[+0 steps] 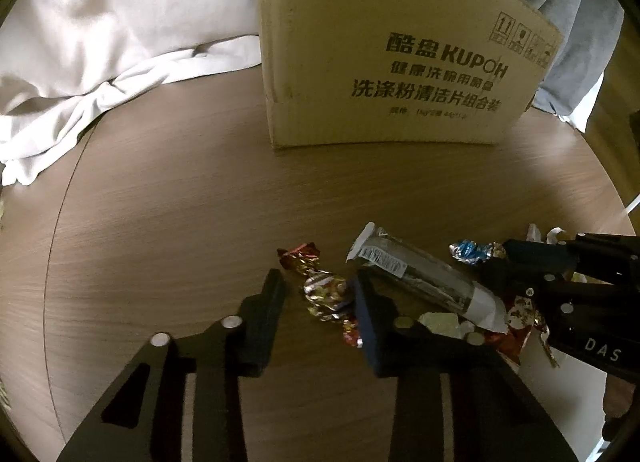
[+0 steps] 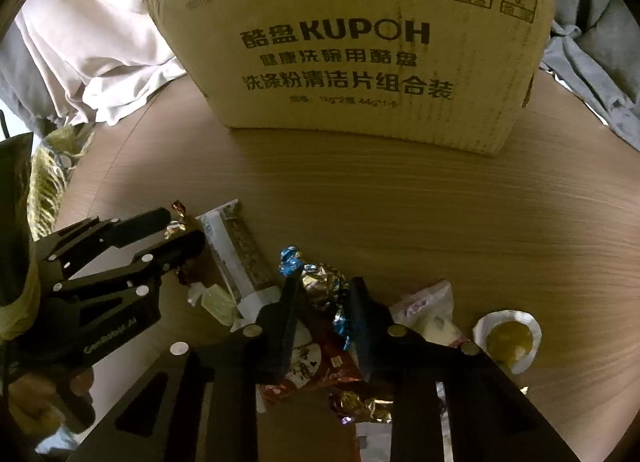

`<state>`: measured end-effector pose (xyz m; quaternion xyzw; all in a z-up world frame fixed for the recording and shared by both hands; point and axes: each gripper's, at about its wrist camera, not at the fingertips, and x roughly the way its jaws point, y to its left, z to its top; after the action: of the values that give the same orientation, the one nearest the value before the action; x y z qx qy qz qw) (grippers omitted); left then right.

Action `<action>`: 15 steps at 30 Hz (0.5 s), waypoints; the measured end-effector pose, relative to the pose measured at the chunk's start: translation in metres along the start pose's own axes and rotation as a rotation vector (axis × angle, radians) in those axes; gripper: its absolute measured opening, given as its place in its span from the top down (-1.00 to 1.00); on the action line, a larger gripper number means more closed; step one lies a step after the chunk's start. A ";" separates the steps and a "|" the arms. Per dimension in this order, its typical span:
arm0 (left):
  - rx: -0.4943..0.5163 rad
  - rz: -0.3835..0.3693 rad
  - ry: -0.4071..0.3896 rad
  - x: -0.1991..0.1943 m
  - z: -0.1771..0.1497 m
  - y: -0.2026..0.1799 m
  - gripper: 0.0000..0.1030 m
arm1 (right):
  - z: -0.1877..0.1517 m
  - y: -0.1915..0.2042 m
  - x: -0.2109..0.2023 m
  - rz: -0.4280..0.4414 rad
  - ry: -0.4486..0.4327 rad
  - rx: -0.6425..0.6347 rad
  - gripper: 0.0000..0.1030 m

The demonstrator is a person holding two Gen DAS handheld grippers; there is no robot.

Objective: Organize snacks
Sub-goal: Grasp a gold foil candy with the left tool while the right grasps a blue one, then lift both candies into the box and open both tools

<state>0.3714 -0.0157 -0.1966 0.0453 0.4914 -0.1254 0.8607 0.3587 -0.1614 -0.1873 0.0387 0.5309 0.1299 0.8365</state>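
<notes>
Two foil-wrapped sweets are the things in hand: a red-and-gold twist-wrapped candy (image 1: 324, 294) lies near the front of the round wood-grain desk (image 1: 180, 214), between the jaws of the left gripper (image 1: 318, 298), and a gold candy with blue foil twists (image 2: 324, 286) sits between the jaws of the right gripper (image 2: 324, 302). Both pairs of jaws stand narrow; the right appears to press on its candy, while the left shows a slight gap on one side, so its hold looks less sure. Just beside them lie a long silver-and-white wrapped bar (image 1: 420, 274), a red snack packet (image 2: 316, 366), a pale packet (image 2: 428, 314) and a small round cup with a yellow filling (image 2: 508, 338). The likely trouble is a slippery, crinkled wrapper: a grip on the loose twist alone could let the candy slide out on the lift, and the two grippers work near each other, so one could knock the bar or the other's load. Farther back stands a tan cardboard box printed KUPOH (image 2: 360, 62), presumably the destination. Behind it lie rumpled white bedding (image 1: 100, 42) and grey fabric (image 1: 580, 22); the light is dim.
</notes>
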 end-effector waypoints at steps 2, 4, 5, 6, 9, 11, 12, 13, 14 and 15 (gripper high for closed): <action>0.005 0.007 -0.002 0.000 0.000 0.000 0.49 | 0.000 0.000 0.001 -0.002 -0.003 0.000 0.50; 0.010 0.006 -0.006 0.000 -0.001 0.000 0.49 | -0.001 0.001 0.000 -0.006 -0.008 0.001 0.52; 0.013 0.005 -0.009 0.000 -0.002 0.000 0.49 | -0.001 0.001 -0.001 -0.010 -0.012 -0.001 0.52; 0.014 0.003 -0.012 -0.001 -0.002 -0.001 0.49 | -0.002 0.001 -0.002 -0.013 -0.016 -0.003 0.52; 0.014 -0.009 -0.034 -0.009 -0.002 -0.002 0.49 | -0.003 0.002 -0.008 -0.014 -0.033 0.000 0.52; 0.018 -0.016 -0.050 -0.017 -0.002 -0.003 0.49 | -0.003 0.002 -0.014 -0.005 -0.048 0.009 0.52; 0.021 -0.022 -0.063 -0.023 -0.001 -0.004 0.49 | -0.003 0.002 -0.016 -0.002 -0.054 0.013 0.52; 0.025 -0.023 -0.072 -0.026 0.000 -0.005 0.49 | -0.003 0.002 -0.020 0.002 -0.062 0.017 0.52; 0.031 -0.024 -0.080 -0.031 0.001 -0.006 0.49 | -0.003 0.003 -0.024 0.004 -0.072 0.019 0.52; 0.031 -0.030 -0.089 -0.037 0.002 -0.006 0.49 | -0.004 0.003 -0.028 0.006 -0.083 0.020 0.52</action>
<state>0.3537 -0.0154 -0.1641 0.0456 0.4513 -0.1478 0.8789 0.3439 -0.1658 -0.1639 0.0539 0.4970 0.1253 0.8570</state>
